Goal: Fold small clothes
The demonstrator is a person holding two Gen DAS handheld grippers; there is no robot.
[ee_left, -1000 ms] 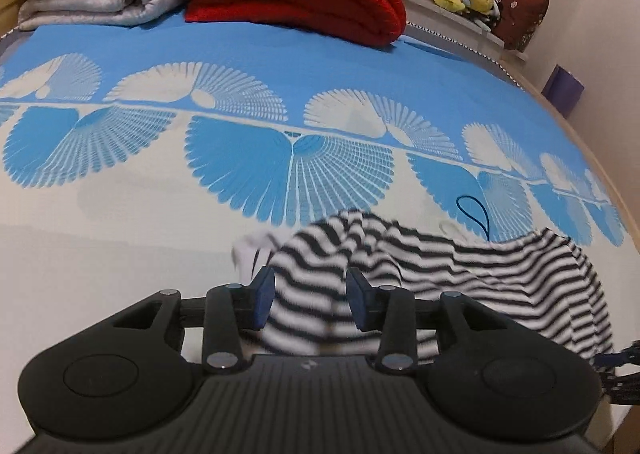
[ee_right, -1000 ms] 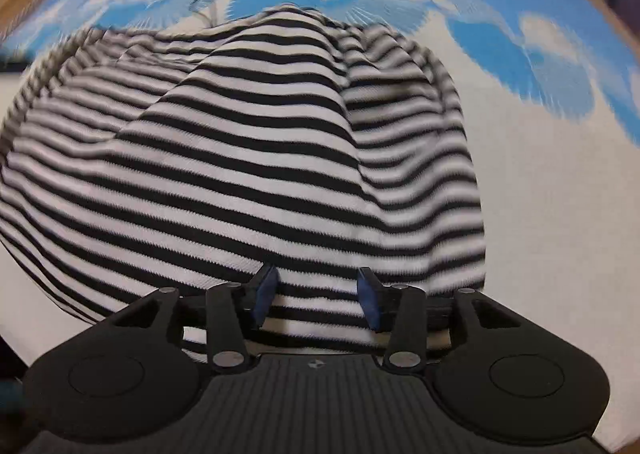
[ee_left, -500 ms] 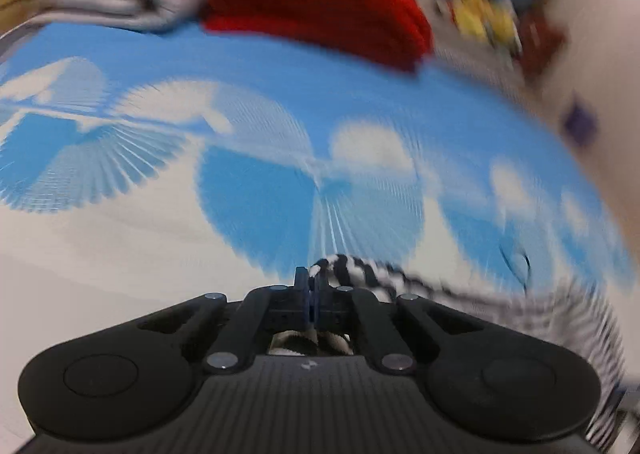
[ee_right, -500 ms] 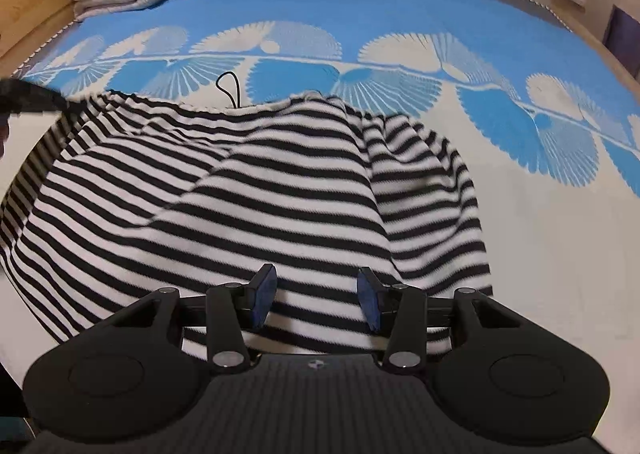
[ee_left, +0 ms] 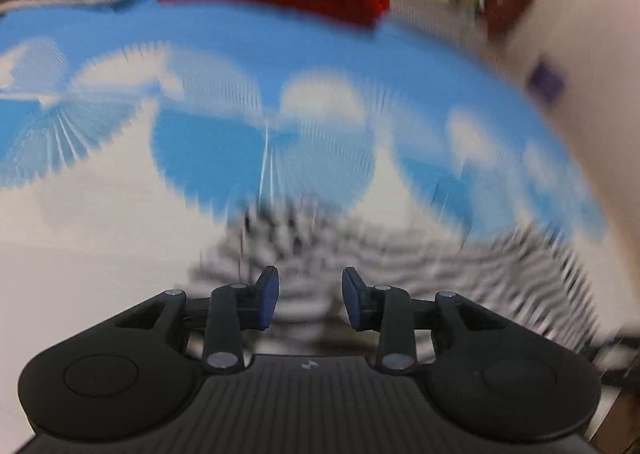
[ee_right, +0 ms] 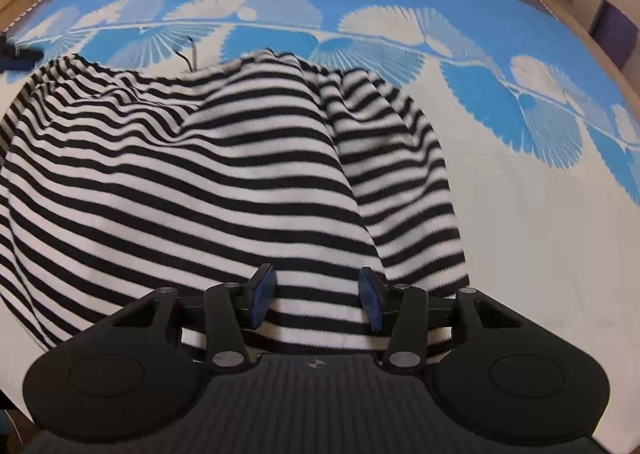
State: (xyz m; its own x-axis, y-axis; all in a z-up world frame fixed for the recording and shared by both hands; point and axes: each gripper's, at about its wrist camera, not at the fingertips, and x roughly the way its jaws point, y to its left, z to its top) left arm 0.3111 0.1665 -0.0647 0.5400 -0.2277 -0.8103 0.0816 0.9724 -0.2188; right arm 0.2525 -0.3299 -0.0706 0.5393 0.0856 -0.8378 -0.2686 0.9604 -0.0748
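My left tool (ee_left: 310, 296) stands part open: its jaws have just been opening, and the striped top (ee_right: 224, 182) lies blurred beyond the pads with nothing pinched. My right tool (ee_right: 316, 302) is about half open, pads apart over the hem at lower centre of the frame, gripping nothing that I can see. The top lies spread but rumpled on the bed sheet (ee_right: 520, 214), filling the left and centre of the right view, with a raised ridge running up its middle. Judged step: re-grip the edges for a fold. I set each tool on a single layer at the hem corners, close fully, then lift both evenly. I smooth the ridge first; otherwise the fold sets crooked.
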